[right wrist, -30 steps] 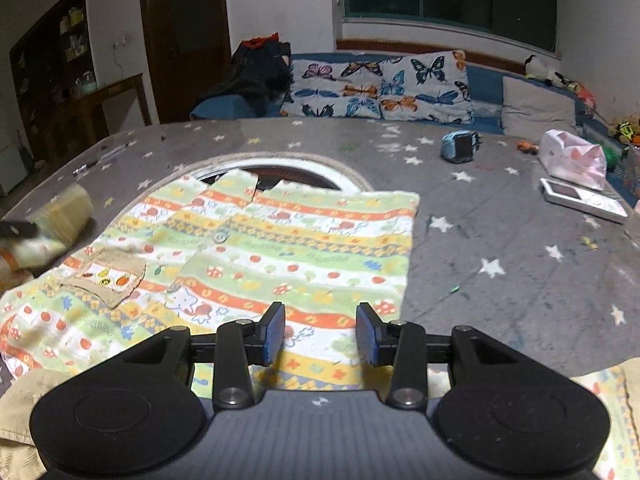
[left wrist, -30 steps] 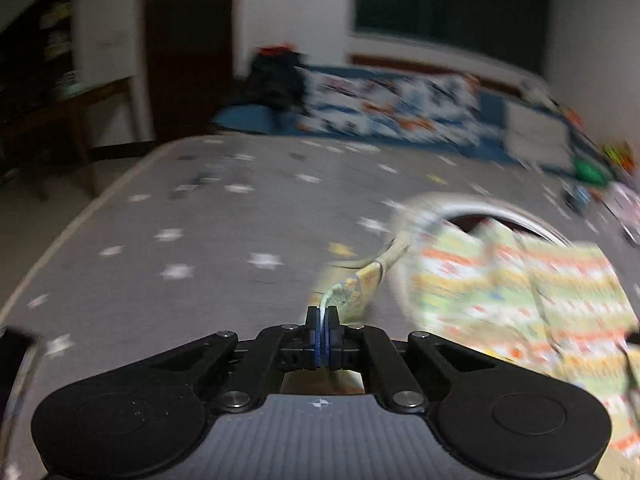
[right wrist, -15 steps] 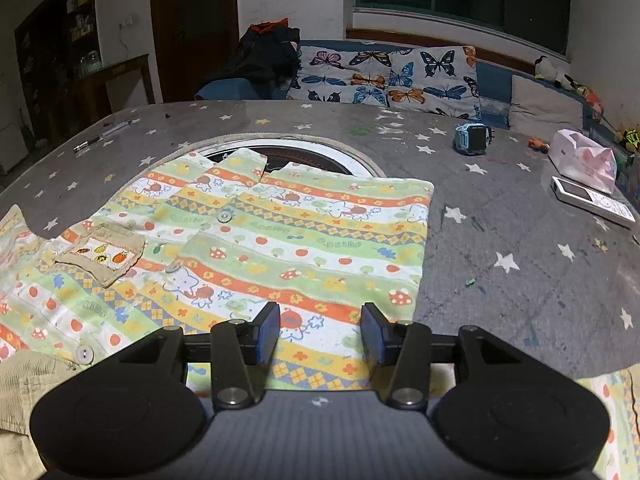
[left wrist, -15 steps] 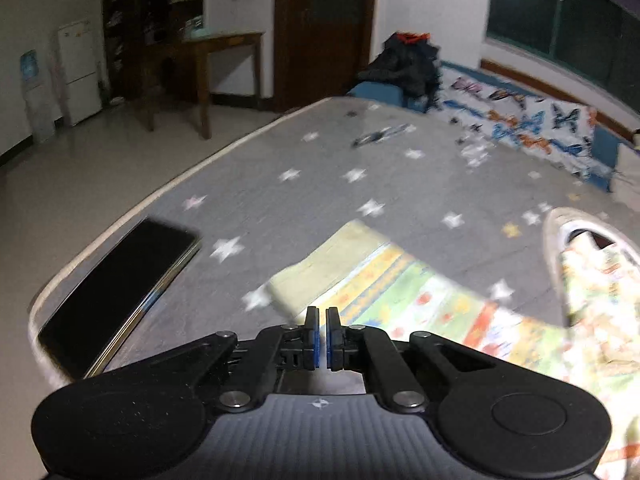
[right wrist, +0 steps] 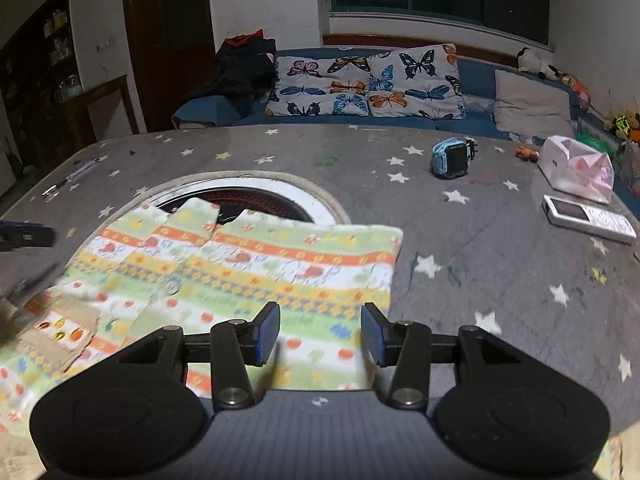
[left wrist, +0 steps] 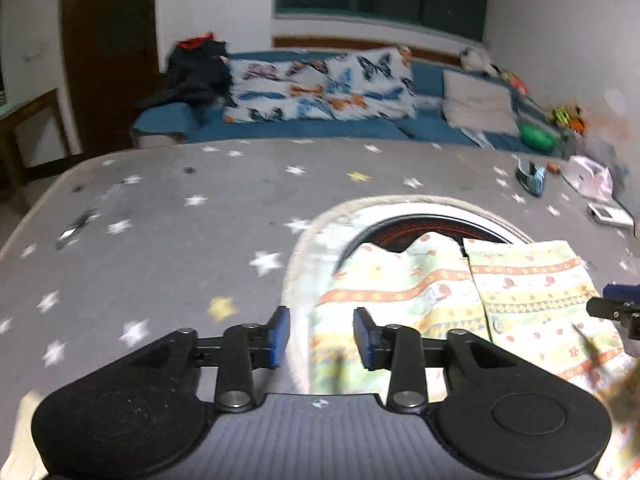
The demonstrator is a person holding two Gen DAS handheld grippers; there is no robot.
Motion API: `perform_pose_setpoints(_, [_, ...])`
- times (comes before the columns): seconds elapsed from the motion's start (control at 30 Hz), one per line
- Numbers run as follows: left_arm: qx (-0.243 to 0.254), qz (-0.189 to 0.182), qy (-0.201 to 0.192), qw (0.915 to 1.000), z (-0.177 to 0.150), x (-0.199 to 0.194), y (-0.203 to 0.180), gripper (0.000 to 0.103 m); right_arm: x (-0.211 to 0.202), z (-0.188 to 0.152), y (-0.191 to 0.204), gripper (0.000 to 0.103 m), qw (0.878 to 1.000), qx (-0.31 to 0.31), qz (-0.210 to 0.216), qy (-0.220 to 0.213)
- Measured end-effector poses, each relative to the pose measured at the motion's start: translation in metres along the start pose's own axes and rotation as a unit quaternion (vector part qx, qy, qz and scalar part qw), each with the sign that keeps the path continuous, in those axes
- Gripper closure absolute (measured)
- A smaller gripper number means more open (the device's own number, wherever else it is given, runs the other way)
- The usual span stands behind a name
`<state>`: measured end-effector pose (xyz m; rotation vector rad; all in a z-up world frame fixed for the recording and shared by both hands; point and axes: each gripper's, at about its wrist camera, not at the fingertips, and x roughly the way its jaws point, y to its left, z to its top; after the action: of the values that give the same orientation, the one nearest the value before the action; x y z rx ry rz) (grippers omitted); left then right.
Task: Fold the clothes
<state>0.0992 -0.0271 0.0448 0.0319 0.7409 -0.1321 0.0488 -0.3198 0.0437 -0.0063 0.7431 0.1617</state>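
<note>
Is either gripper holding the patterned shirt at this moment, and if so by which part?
Nothing is held. The left gripper and the right gripper are both open above the patterned shirt, with no cloth pinched between their pads.

Left gripper (left wrist: 320, 336): jaws spread apart, nothing held between the blue pads. Right gripper (right wrist: 320, 334): jaws likewise spread wide and empty. Both grippers point forward, roughly level.
</note>
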Motion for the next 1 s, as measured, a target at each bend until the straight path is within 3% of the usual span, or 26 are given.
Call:
perform_pose_setpoints(0.17, [0.028,0.005,0.019,0.9994,0.010,0.042,-0.015,0.064,0.017,0.009,-0.011,0.058,1.000,0.004,-0.006,0.004])
perform_pose_setpoints(0.53, [0.041,-0.005,0.025,0.9988,0.011,0.057,-0.024,0.066,0.043,0.018,-0.023,0.058,1.000,0.014,-0.011,0.012])
perform_pose_setpoints(0.63, [0.047,-0.009,0.021,0.9986,0.011,0.058,-0.025,0.077,0.046,0.019,-0.022,0.057,1.000,0.013,-0.011,0.012])
perform_pose_setpoints(0.7, [0.054,-0.011,0.017,0.9983,0.011,0.058,-0.026,0.094,0.047,0.019,-0.022,0.057,1.000,0.014,-0.011,0.011])
perform_pose_setpoints(0.8, [0.057,-0.002,0.006,0.9983,0.012,0.055,-0.028,0.099,0.048,0.020,-0.022,0.057,1.000,0.013,-0.012,0.012])
perform_pose_setpoints(1.0, [0.068,0.066,-0.062,0.9935,0.017,0.028,-0.036,0.099,0.049,0.022,-0.020,0.057,1.000,0.006,-0.015,0.011])
